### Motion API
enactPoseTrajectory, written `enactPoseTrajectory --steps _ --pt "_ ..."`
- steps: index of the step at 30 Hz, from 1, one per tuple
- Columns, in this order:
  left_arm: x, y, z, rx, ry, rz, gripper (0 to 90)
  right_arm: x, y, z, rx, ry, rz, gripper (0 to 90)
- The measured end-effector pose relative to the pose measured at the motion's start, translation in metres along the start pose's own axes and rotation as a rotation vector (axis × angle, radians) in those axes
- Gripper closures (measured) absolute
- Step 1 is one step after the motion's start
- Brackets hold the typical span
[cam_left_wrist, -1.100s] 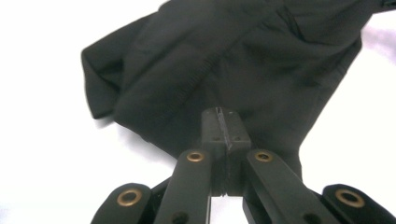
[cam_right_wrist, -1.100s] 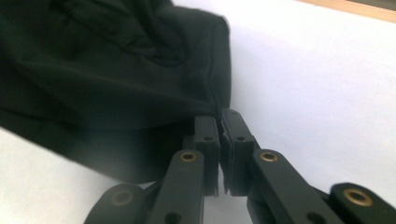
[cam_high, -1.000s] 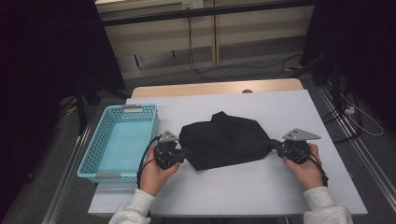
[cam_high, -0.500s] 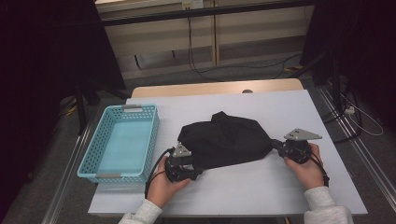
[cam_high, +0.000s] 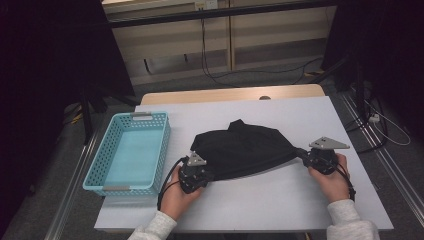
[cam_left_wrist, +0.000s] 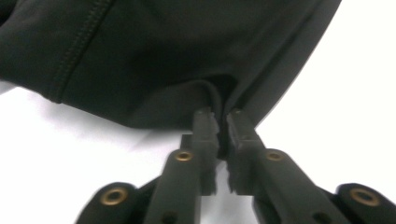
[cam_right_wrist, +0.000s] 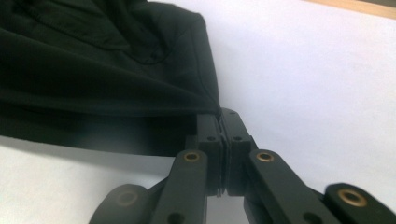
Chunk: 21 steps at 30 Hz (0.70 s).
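Left tool (cam_high: 206, 176) has just been closing (now clamped); right tool (cam_high: 306, 156) clamped

I count one black cloth (cam_high: 245, 150) on my table (cam_high: 280, 210), and one blue basket (cam_high: 129, 152) beside it. Two grippers: my left (cam_high: 200, 172) and my right (cam_high: 312, 155). Two hands on them, left hand (cam_high: 175, 197) and right hand (cam_high: 332, 180). One table.
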<state>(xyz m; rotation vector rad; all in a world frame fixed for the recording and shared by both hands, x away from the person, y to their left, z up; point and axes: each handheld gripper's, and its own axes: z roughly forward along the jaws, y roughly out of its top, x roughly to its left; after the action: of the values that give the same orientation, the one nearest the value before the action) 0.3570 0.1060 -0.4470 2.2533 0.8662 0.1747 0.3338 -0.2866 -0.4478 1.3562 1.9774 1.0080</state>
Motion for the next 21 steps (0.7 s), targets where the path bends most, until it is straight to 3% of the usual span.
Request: enactPoseTrajectory --steps 2,5,9,11,13,16,21 --pt "0.002 0.003 -0.003 0.015 -0.006 -0.011 85.2 0.001 -0.002 0.0 0.007 0.01 -0.004 88.4" --pt "0.01 0.007 -0.019 -0.034 -0.03 -0.072 85.6 0.004 -0.005 -0.003 0.026 0.045 -0.01 87.8" --pt "0.016 0.01 -0.036 -0.072 -0.05 -0.103 85.7 0.012 -0.01 -0.006 0.041 0.076 -0.05 83.9" --pt "0.016 0.01 -0.037 -0.073 -0.06 -0.113 85.7 0.017 -0.01 -0.007 0.046 0.079 -0.062 74.9" --pt "0.016 0.009 -0.036 -0.071 -0.061 -0.11 85.7 0.022 -0.01 -0.006 0.063 0.124 -0.08 68.0" --pt "0.015 0.01 -0.036 -0.067 -0.066 -0.108 85.7 0.032 -0.01 -0.007 0.058 0.156 -0.125 57.5" --pt "0.016 0.01 -0.037 -0.07 -0.064 -0.111 85.6 0.037 -0.003 -0.009 0.016 0.156 -0.127 50.1"
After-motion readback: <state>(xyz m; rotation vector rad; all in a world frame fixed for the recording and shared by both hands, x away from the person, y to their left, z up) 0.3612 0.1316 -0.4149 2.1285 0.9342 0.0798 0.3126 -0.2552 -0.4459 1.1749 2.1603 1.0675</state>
